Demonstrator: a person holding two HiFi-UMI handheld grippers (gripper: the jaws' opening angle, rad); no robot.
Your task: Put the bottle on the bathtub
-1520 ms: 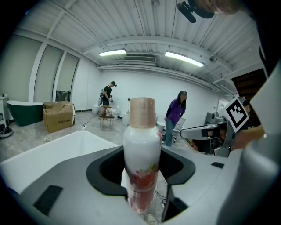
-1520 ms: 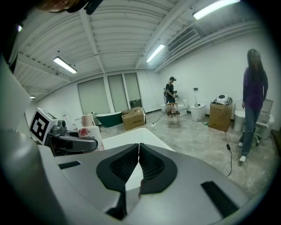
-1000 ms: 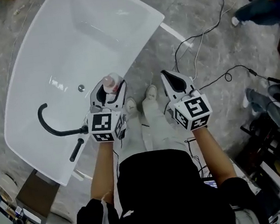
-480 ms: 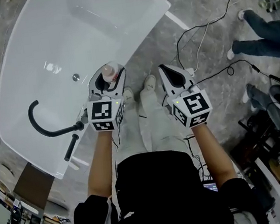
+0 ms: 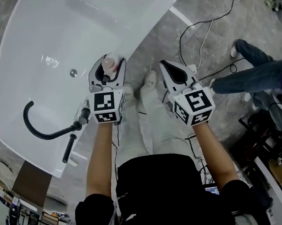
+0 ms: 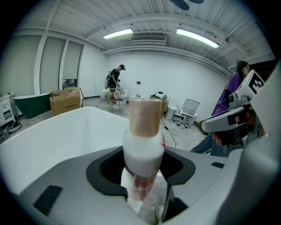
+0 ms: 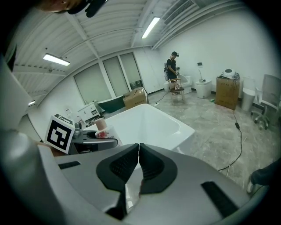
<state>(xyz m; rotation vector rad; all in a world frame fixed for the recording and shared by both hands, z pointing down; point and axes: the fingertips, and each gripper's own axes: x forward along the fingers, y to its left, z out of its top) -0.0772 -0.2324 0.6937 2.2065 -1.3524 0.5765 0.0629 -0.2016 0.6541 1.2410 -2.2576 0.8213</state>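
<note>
I'm holding the bottle (image 6: 141, 145) in the left gripper (image 5: 108, 73), whose jaws are clenched round its white body below the tan cap, and it is standing roughly upright between them. Compared with a second ago, this gripper has travelled up the head view toward the bathtub (image 5: 30, 57). The bottle was hanging short of the near edge then, and now it is sitting just above centre of the frame, right over the tub's near rim. In the left gripper view I'm seeing white tub surface directly beneath the bottle's base and grey floor just behind it. I cannot tell whether the base is touching the rim or is just above it. I'm reading this as the carry nearly finished, with the lowering and the release yet to be done. The rim looks narrow there, so I'm judging that the base needs to land fully on it before I open the jaws. The right gripper (image 7: 138, 154) is idling at centre right of the head view, its jaws pressed together on nothing, and it has barely shifted. A bystander's legs (image 5: 244, 75) have come into the right side of the frame, well apart from the tub. The black faucet (image 5: 26, 118) is at the left of the frame, clear of the bottle.
</note>
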